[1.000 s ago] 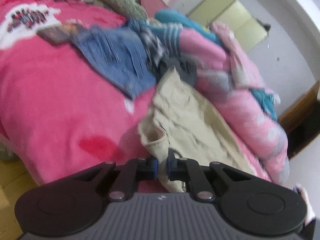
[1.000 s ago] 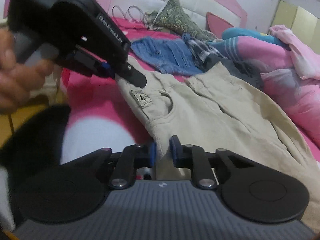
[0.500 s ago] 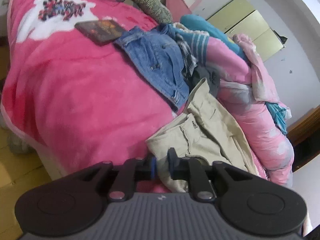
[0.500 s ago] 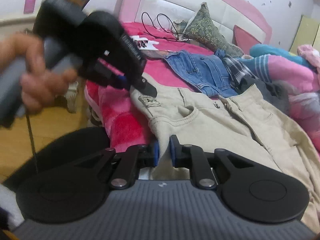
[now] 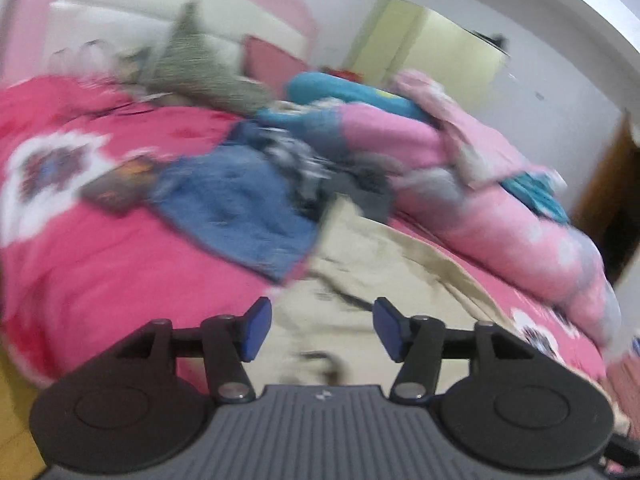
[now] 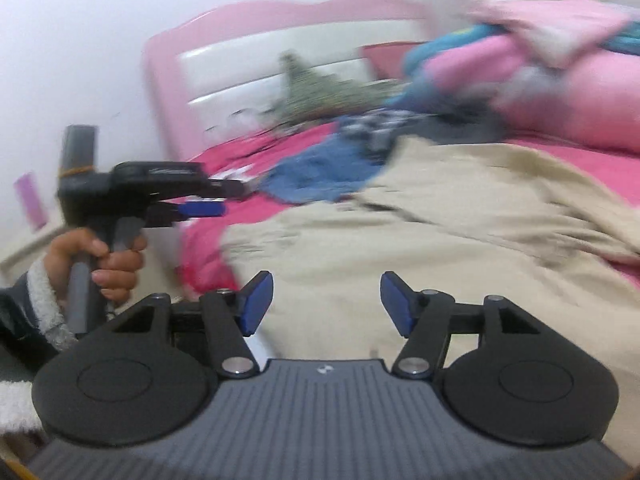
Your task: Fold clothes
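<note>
The beige trousers (image 6: 420,248) lie spread loose over the near edge of the pink bed (image 5: 100,264), rumpled and with no crisp fold line that the blur lets me make out, so I judge the folding of this garment is unfinished; beyond them at about 11 o'clock in the left wrist view a blue denim piece (image 5: 240,216) and a dark tangle of other clothes (image 5: 320,172) lie unfolded against the pink quilt roll (image 5: 480,200) at 1 o'clock, so there looks to be plenty left. The right gripper (image 6: 326,300) hovers just over the beige cloth with its jaws spread wide and nothing between them. The left gripper (image 5: 318,328) is likewise wide and empty; from the right wrist view it sits at 9 o'clock, off the bed's edge and clear of the cloth, held by a hand (image 6: 100,256). Half a second ago both claws were pinched narrow on the trousers' waist edge, holding it up; now both have let go and the fabric has dropped onto the bed.
</note>
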`<action>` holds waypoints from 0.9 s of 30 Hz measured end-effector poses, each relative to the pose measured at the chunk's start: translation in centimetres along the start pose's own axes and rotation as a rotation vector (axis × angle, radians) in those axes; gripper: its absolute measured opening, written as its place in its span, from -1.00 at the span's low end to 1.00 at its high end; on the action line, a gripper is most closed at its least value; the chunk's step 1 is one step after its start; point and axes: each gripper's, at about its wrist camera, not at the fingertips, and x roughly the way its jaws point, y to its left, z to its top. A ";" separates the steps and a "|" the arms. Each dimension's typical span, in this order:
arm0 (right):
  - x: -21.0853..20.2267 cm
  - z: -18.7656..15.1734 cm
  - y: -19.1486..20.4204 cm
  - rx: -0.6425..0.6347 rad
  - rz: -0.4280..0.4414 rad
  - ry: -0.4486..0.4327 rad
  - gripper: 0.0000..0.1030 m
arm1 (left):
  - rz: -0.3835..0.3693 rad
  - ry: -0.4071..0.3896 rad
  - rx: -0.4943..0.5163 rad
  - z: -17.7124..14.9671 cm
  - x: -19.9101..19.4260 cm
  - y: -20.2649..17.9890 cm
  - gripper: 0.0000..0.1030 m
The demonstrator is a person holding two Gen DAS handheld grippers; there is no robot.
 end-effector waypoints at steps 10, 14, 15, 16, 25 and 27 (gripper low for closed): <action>-15.3 -3.5 -13.2 0.355 -0.420 -0.240 0.29 | -0.220 0.113 0.233 -3.2 7.2 -13.5 0.13; -18.7 -4.3 -18.7 0.463 -0.536 -0.281 0.29 | -0.223 0.132 0.242 -4.7 9.4 -14.2 0.14; -18.8 -4.4 -19.9 0.479 -0.552 -0.283 0.29 | -0.222 0.138 0.240 -5.0 9.9 -14.1 0.14; -18.8 -4.5 -21.2 0.497 -0.567 -0.279 0.29 | -0.221 0.145 0.238 -5.4 10.5 -14.1 0.14; -12.4 -5.5 -30.7 0.746 -0.308 -0.127 0.39 | -0.214 0.206 0.221 -8.5 15.4 -13.9 0.14; -11.4 -4.7 -31.4 0.716 -0.320 -0.122 0.28 | -0.232 0.207 0.196 -8.7 15.9 -13.4 0.16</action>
